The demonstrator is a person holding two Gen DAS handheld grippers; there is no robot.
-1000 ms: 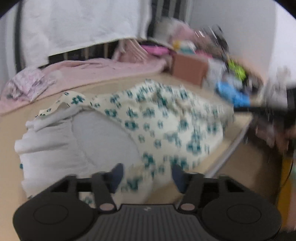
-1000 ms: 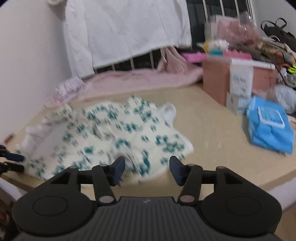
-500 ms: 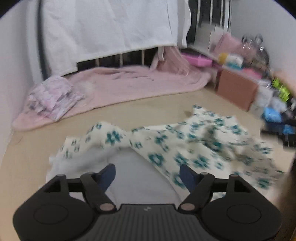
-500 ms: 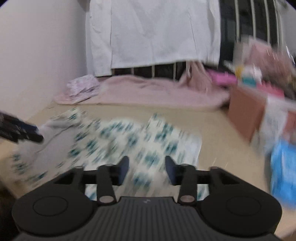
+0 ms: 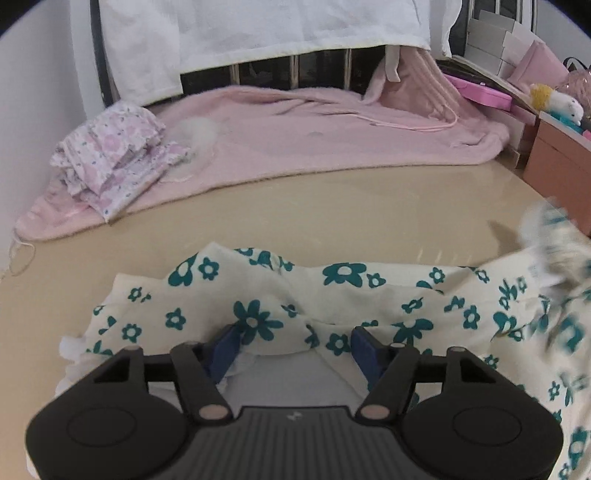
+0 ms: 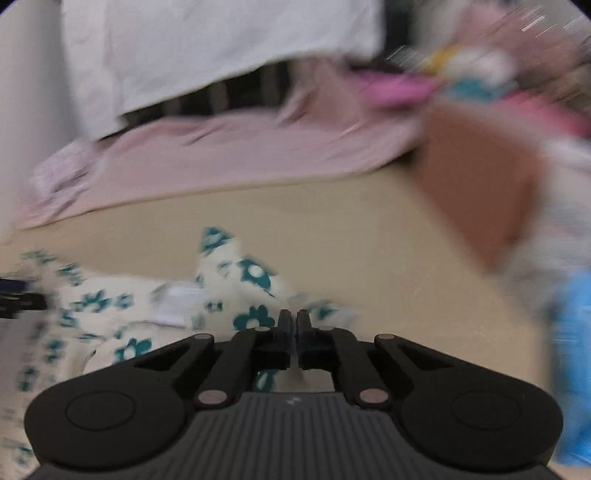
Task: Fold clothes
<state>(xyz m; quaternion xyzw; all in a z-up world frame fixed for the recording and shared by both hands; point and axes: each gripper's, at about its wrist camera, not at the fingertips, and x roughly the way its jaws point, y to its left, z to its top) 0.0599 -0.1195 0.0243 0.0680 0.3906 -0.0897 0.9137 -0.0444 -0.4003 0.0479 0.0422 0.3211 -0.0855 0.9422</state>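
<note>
A cream garment with teal flowers [image 5: 369, 291] lies crumpled across the beige surface [image 5: 332, 206], its pale grey inside [image 5: 288, 376] showing near me. My left gripper [image 5: 295, 347] straddles a raised fold of the garment's near edge; its jaws are closing and the blue pads [image 5: 225, 347] stand apart on either side of the cloth. In the blurred right wrist view, my right gripper [image 6: 293, 319] is shut on the garment [image 6: 255, 273] at its right end, where a corner stands up. That end shows lifted and blurred at the right of the left wrist view.
A pink blanket [image 5: 314, 133] covers the back of the surface, with a folded pink-flowered stack [image 5: 114, 155] at its left. A white sheet [image 5: 258, 26] hangs behind. A brown box [image 6: 480, 177] and a blue pack [image 6: 576, 350] crowd the right side.
The right gripper's jaws have gone from apart to shut at the garment's right end. The left gripper has moved in over the garment's near left edge, which now sits between its pads.
</note>
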